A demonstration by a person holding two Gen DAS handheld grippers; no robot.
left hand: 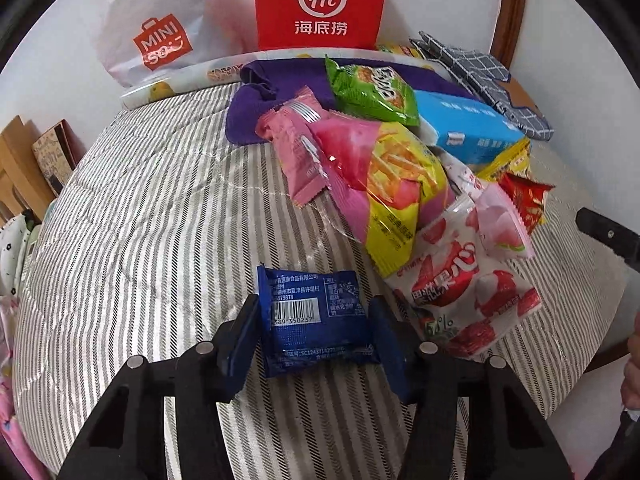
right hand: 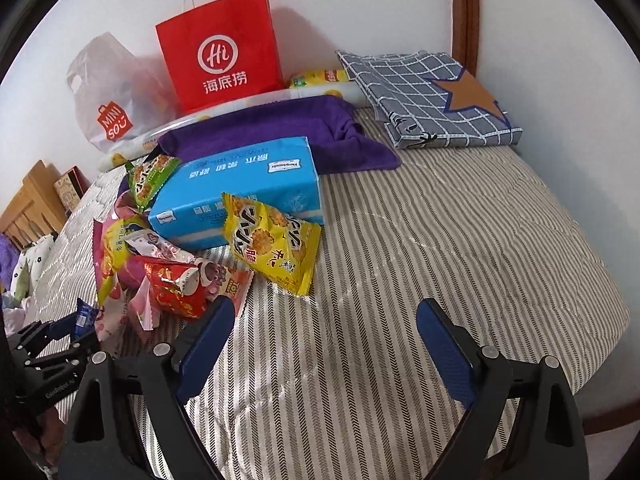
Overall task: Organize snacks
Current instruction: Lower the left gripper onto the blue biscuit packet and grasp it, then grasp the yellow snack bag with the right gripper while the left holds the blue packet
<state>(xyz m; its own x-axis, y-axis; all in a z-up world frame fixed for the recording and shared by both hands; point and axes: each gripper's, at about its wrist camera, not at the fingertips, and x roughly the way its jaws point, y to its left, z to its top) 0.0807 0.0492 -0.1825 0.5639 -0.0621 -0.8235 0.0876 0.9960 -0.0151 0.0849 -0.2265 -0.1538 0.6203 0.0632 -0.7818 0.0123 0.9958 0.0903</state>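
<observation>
A small blue snack packet [left hand: 316,316] is seen between the fingers of the left tool [left hand: 314,334], lying on the striped bed cover [left hand: 160,220]; the pads sit at its two edges, but whether it is gripped cannot be told. Just beside it, the remaining snacks lie in a loose heap: a pink-and-yellow chip bag [left hand: 384,188], a white fruit-candy bag [left hand: 464,292], a green packet [left hand: 372,92] and a yellow cracker bag [right hand: 272,244], leaning against a blue tissue pack [right hand: 244,192]. The right tool [right hand: 324,344] is held wide, with nothing in it. A red paper bag [right hand: 220,48] stands behind the heap. Sorting is judged barely begun; nearly everything remains unsorted.
</observation>
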